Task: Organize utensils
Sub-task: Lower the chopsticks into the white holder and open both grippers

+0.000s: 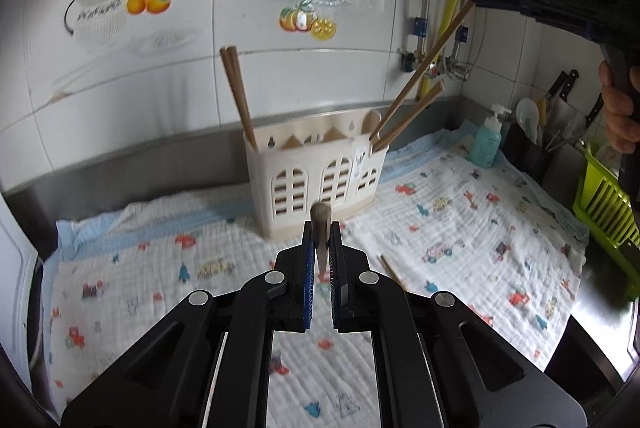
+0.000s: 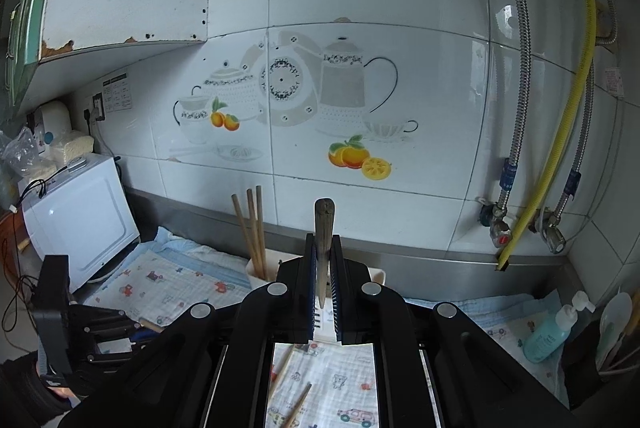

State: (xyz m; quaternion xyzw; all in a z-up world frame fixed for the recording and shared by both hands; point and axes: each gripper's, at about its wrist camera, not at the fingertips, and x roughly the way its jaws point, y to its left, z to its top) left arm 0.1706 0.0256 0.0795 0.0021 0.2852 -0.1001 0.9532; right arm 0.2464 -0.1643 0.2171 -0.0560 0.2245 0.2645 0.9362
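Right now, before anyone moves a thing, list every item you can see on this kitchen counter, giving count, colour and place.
utensil holder: one, cream, on the cloth by the wall
chopsticks in holder: three, brown, left compartment
leaning chopstick: one, brown, right compartment
loose chopsticks: at least two, brown, lying on the cloth
cloth: one, white with coloured prints, over the counter
soap bottle: one, teal, right of the holder
rack: one, green, far right
appliance: one, white, far left
left gripper: black, shut on left-held chopstick
right gripper: black, shut on right-held chopstick
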